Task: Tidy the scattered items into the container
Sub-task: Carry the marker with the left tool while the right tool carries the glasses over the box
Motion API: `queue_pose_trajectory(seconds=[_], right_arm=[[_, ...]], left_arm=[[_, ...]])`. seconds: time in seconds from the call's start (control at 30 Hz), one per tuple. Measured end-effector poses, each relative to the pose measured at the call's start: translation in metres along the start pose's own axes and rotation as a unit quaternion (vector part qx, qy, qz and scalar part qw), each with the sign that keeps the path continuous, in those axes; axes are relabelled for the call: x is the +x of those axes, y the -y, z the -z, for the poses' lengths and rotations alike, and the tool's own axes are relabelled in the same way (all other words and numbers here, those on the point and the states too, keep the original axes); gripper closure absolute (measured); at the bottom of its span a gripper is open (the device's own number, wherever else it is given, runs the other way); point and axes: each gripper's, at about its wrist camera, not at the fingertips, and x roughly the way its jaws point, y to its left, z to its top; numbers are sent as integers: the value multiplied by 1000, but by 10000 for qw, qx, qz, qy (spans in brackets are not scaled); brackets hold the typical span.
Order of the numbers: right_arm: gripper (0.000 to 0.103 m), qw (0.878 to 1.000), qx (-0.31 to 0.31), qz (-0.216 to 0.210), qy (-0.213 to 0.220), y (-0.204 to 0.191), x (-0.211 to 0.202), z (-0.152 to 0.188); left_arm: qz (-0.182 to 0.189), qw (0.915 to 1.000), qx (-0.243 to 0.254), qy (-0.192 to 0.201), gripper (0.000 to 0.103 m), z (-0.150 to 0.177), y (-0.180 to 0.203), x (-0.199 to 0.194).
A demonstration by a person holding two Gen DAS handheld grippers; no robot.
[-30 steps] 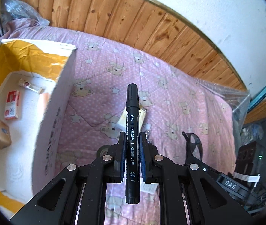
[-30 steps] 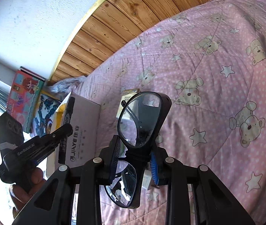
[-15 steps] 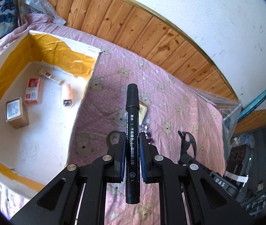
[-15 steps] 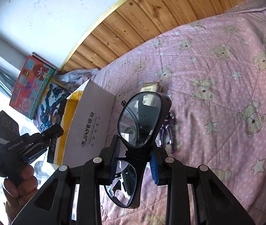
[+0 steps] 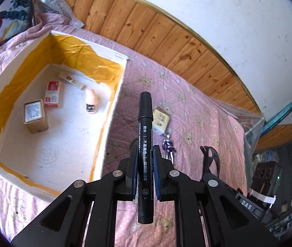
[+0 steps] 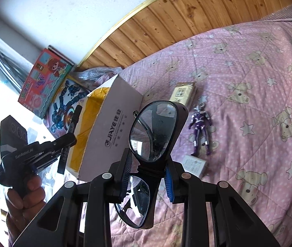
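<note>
Left wrist view: left gripper [image 5: 145, 175] clamped tight on a black marker [image 5: 145, 144], cap forward, white print down its barrel, held above the pink bear-print quilt [image 5: 197, 127]. White cardboard box [image 5: 109, 123] with yellow tape lining sits open just to the left, small packets on its floor.

Right wrist view: right gripper [image 6: 148, 177] pinches black-framed glasses [image 6: 154, 131] at the bridge, one lens up, one below. Purple figure [image 6: 200, 131] and small cartons lie on the quilt beyond the lenses.
</note>
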Motion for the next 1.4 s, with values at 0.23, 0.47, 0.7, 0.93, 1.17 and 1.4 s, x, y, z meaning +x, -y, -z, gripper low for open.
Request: queue_pose_trajectory(seconds=[0.23,0.47,0.7,0.93,1.17,1.4], right_arm=[[72,9994,-322,-133,-59,-21,3,3],[72,9970,-736,-253,1,-47,0,4],[72,9942,-1017,-336,-11,-64,3,7],[72,9926,-1111,-478,-69,-81,7,12],[72,9911,-1198,-573,-107,-102,12,15],[72,9881,-1360,-703,-164,-127,18,17]], left_arm=[[28,9999,-145,52,90,-7,-15,-5],[49,9998,-185,70,90,-12,-23,-7],[50,9994,-313,164,90,-19,-37,-15],[70,9988,-412,261,90,-23,-48,-24],[57,9975,-585,391,90,-28,-60,-34],[55,9966,-673,464,90,-31,-67,-39]])
